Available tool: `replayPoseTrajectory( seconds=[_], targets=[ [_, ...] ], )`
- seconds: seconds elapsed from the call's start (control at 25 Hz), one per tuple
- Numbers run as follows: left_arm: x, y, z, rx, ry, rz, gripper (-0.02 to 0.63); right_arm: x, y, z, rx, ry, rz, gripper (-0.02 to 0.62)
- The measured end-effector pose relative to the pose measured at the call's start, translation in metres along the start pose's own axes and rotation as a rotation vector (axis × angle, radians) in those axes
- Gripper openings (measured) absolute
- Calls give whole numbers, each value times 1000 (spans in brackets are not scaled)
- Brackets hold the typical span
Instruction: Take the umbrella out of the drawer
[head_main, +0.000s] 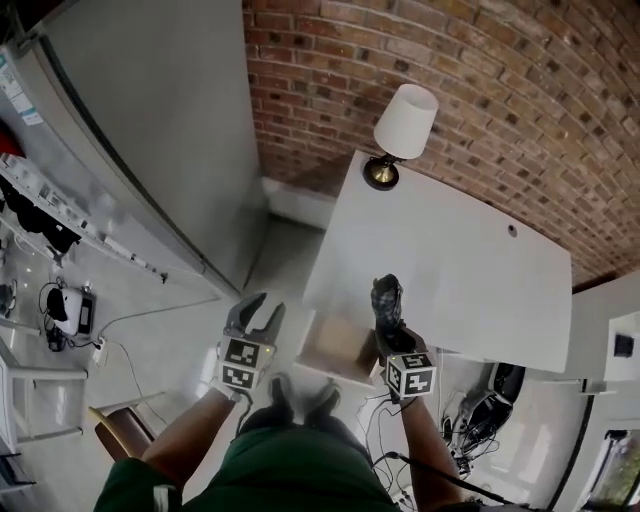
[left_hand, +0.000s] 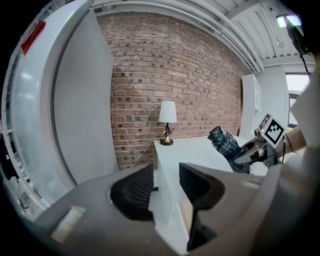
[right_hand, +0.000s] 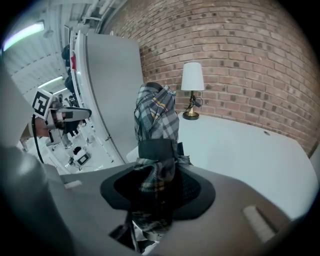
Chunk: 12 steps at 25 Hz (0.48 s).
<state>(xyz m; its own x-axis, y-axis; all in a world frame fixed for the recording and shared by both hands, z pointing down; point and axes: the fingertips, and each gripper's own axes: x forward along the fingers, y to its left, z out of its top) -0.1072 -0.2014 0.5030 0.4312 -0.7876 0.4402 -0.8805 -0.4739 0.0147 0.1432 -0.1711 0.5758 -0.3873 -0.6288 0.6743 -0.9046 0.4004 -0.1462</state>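
Note:
A folded plaid umbrella (head_main: 386, 300) (right_hand: 156, 120) (left_hand: 226, 142) stands up out of my right gripper (head_main: 392, 330) (right_hand: 157, 187), whose jaws are shut on its lower part. It is held above the front edge of the white desk (head_main: 450, 270), over the open drawer (head_main: 338, 350), whose wooden inside shows from above. My left gripper (head_main: 253, 322) (left_hand: 165, 192) hangs open to the left of the drawer with nothing between its fingers. In the left gripper view the drawer's side (left_hand: 186, 222) shows between and below the jaws.
A table lamp (head_main: 400, 130) (left_hand: 167, 122) (right_hand: 192, 87) with a white shade stands at the desk's far corner by the brick wall. A tall grey partition (head_main: 160, 130) rises on the left. Cables and a dark bag (head_main: 495, 395) lie on the floor by the desk.

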Motion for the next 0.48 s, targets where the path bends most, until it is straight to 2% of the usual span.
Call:
replayPoseTrajectory(
  seconds=[0.24, 0.36, 0.48],
  targets=[
    [3, 23, 33, 18, -71, -30, 156, -15, -26, 30, 141, -50, -89, 155],
    [5, 29, 40, 28, -78, -51, 156, -19, -34, 39, 218, -61, -108, 155],
    [5, 31, 45, 32, -87, -73, 156, -15, -39, 43, 241, -51, -118, 155]
  ],
)
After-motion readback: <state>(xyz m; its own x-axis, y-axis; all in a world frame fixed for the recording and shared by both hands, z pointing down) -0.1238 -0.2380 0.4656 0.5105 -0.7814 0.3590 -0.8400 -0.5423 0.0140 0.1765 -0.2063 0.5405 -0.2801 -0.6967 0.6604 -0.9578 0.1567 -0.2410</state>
